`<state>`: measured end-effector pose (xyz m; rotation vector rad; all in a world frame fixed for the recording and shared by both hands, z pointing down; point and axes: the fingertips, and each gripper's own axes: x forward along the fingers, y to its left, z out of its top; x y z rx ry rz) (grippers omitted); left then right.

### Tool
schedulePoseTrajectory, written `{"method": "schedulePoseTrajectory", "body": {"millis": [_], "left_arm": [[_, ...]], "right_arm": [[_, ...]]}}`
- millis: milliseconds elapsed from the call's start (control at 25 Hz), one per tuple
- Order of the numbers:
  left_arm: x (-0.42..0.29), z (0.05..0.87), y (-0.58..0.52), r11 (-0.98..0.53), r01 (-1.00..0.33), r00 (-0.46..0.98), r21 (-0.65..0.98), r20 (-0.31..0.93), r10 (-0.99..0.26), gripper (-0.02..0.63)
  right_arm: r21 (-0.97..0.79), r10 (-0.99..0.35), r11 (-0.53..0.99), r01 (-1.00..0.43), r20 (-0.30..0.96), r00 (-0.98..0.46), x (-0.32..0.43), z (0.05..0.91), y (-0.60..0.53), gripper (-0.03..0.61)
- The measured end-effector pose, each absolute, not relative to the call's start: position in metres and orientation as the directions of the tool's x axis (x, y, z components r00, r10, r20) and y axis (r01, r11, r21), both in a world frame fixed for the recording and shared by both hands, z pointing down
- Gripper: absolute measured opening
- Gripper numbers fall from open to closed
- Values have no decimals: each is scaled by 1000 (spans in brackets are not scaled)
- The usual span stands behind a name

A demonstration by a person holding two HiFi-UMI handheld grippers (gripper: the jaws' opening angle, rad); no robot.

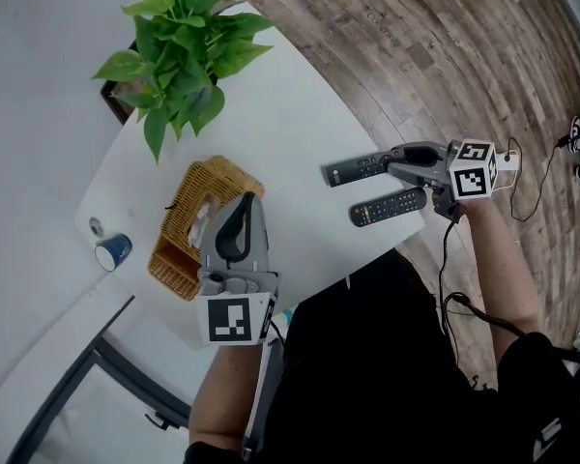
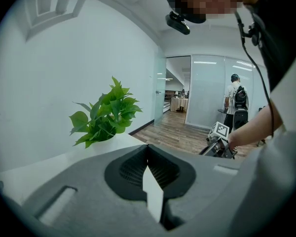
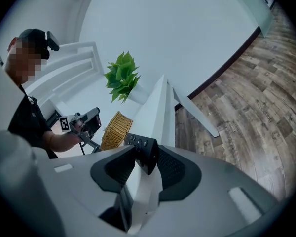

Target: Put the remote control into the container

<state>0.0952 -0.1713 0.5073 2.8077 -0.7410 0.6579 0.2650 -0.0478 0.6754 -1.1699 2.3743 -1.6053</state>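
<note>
A dark grey remote control [image 1: 356,170] lies out over the white table [image 1: 290,114] near its right edge, and my right gripper [image 1: 391,162] is shut on its near end. In the right gripper view the remote's button end [image 3: 140,149] sits pinched between the two pads. I cannot tell whether it rests on the table or is lifted. A wicker basket [image 1: 184,259] stands at the table's left front, also in the right gripper view [image 3: 113,130]. My left gripper [image 1: 244,201] hovers over the basket, shut with nothing in it [image 2: 148,154].
A second, black remote [image 1: 387,207] lies on the table just in front of the held one. A potted green plant [image 1: 184,42] stands at the back and a blue mug [image 1: 113,250] left of the basket. Wooden floor lies beyond the right edge.
</note>
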Motion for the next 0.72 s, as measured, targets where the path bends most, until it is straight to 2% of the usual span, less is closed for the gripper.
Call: {"method": "schedulePoseTrajectory", "body": {"millis": [400, 720], "left_arm": [[85, 498, -175, -837, -546, 753, 29, 455, -475, 2], [66, 471, -174, -793, -609, 719, 4, 426, -549, 2]], "right_arm": [[-800, -581, 288, -526, 290, -760, 255, 646, -54, 72], [-779, -512, 365, -509, 289, -809, 244, 614, -53, 71]]}}
